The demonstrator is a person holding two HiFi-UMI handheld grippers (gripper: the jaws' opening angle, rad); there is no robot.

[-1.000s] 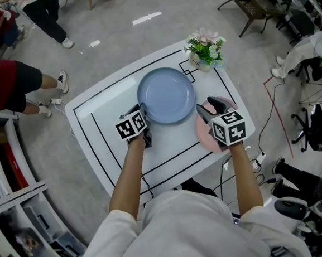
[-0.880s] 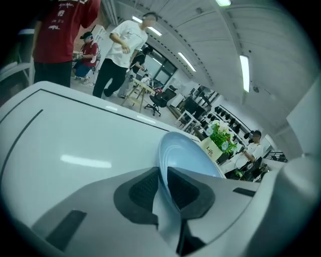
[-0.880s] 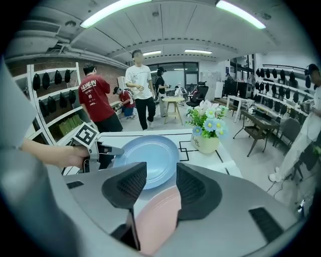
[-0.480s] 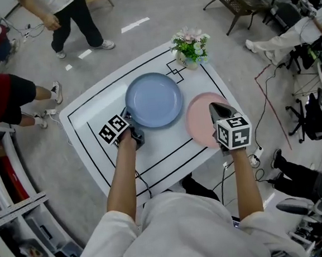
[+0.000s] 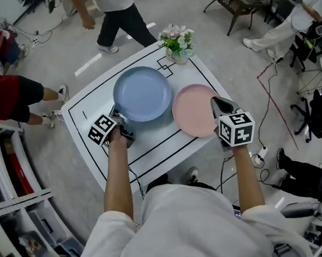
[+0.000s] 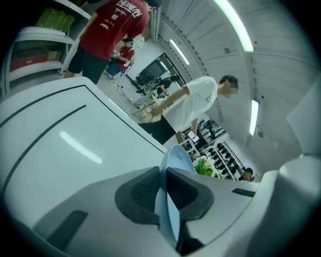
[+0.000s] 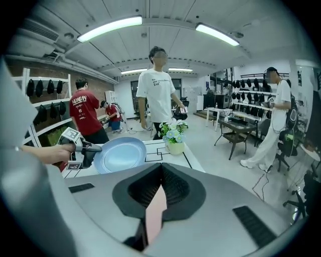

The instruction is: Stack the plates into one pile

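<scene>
A blue plate (image 5: 142,93) is over the left half of the white table (image 5: 151,148). My left gripper (image 5: 117,115) has its pads on the near-left rim, and the jaws are opening slightly. The rim (image 6: 173,165) runs edge-on between those pads in the left gripper view. Seen from the right gripper view, the blue plate (image 7: 120,154) is tilted in the left gripper (image 7: 93,149). A pink plate (image 5: 193,110) sits just right of the blue one. My right gripper (image 5: 218,104) is shut on its right rim, and that rim (image 7: 155,213) shows between the pads.
A flower pot (image 5: 177,40) stands at the table's far edge, just beyond the plates. A person in red (image 5: 7,94) stands on the left and another person (image 5: 120,17) walks behind the table. Chairs and desks (image 5: 239,1) fill the back right.
Both grippers have closed on their plates' rims. The pink plate has come out from under the right gripper and now lies beside the blue one. Both hands have shifted left.
</scene>
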